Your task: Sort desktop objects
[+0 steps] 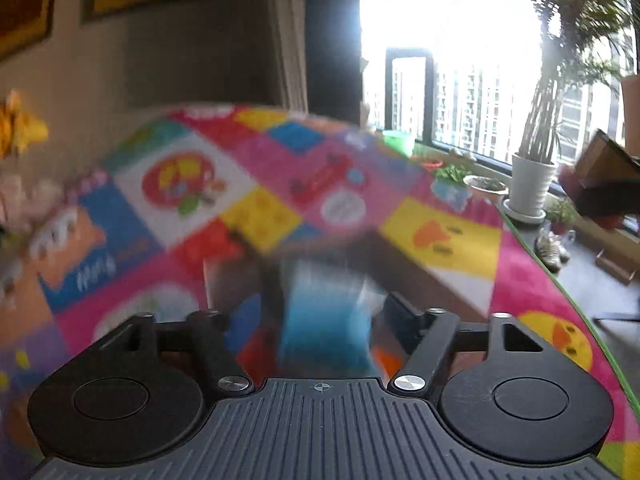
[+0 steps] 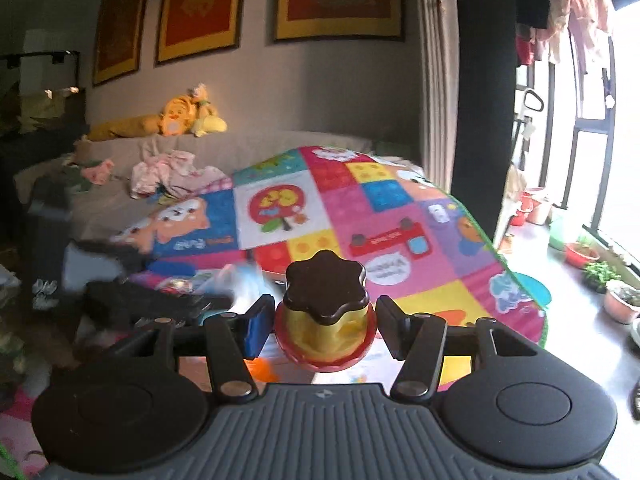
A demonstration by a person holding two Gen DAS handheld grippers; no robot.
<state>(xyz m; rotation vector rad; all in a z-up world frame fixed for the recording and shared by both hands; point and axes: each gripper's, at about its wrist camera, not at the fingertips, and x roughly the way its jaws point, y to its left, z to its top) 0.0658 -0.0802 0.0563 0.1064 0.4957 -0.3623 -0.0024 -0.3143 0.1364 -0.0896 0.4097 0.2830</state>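
My right gripper (image 2: 320,326) has a small toy pot (image 2: 325,320) between its fingers — yellow body, red base rim, dark brown star-shaped lid — and both pads look to be pressed against its red rim, so I read it as clamped and lifted above the colourful play mat (image 2: 400,216). The left wrist view is badly smeared. There is a blurred blue object (image 1: 326,320) sitting between the fingers of the left gripper (image 1: 320,312), but I cannot tell whether those fingers are closed on it or merely framing it. In the right view I can also make out a dark, cluttered patch (image 2: 132,300) on the mat to the left, too blurred to name. My judgement is that the step in hand is carrying the pot to wherever it belongs. To do that well I would keep the pot upright, since the lid only sits on top and could slide off if tilted, hold the squeeze steady on the rim, and move slowly — lowering it until the base meets the surface before I let the fingers part.
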